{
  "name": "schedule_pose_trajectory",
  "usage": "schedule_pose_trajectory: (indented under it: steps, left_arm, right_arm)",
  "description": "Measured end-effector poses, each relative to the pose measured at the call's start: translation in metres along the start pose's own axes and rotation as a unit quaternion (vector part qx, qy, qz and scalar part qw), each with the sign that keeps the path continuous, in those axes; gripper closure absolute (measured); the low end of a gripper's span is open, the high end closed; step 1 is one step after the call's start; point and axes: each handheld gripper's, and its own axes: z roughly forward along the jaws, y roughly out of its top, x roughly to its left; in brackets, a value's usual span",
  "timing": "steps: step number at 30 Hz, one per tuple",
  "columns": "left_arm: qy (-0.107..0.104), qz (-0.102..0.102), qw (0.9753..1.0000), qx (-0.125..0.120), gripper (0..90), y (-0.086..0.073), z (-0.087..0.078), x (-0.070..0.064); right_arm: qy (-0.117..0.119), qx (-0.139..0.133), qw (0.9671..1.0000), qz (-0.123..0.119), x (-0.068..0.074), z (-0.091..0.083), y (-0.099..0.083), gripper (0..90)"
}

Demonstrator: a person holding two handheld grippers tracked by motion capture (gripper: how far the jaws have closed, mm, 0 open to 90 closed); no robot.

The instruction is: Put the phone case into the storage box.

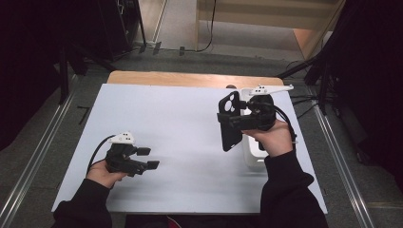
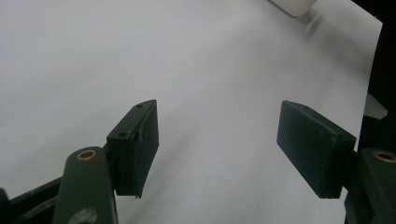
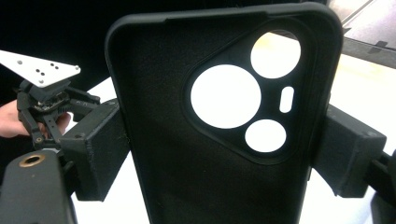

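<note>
My right claw (image 1: 234, 118) squeezes a black phone case (image 3: 224, 121) by its sides, up off the white table (image 1: 180, 123); my left claw (image 2: 217, 149) is wide open, holding nothing

- My right gripper (image 1: 231, 119): black, with a white plate on top.
- Phone case (image 3: 224, 121) in it: plain matt black, no pattern; its camera holes show white and pale yellow through them.
- My left gripper (image 1: 148, 158): black, white plate on top, brass-coloured rings at the jaw arms.
- Table sheet (image 1: 180, 142): plain white.
- Table edge (image 1: 190, 79): light wood.
- White stand (image 1: 252, 154) beside my right hand.
- My sleeves (image 1: 290, 190): black.
</note>
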Motion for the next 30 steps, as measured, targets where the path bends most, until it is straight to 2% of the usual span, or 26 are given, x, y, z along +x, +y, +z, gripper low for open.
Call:
schedule_pose_trajectory:
  steps: [16,19,26,30]
  left_arm:
    - [0.003,-0.004,1.0000,-0.003,29.2,0.000,0.001,0.000]
    - [0.008,-0.004,0.9999,-0.014,29.2,0.000,0.000,0.000]
    - [0.018,-0.011,0.9997,-0.010,29.2,0.001,0.001,0.001]
    - [0.010,-0.009,0.9999,-0.010,29.2,0.000,0.000,0.001]
  right_arm:
    - [-0.032,-0.018,0.9990,0.023,-0.018,-0.021,-0.002,12.3]
    - [-0.041,-0.022,0.9985,0.027,-0.023,-0.026,-0.002,12.3]
    - [-0.061,-0.030,0.9970,0.039,-0.031,-0.036,-0.004,12.3]
    - [-0.075,-0.034,0.9957,0.041,-0.034,-0.040,-0.005,12.3]
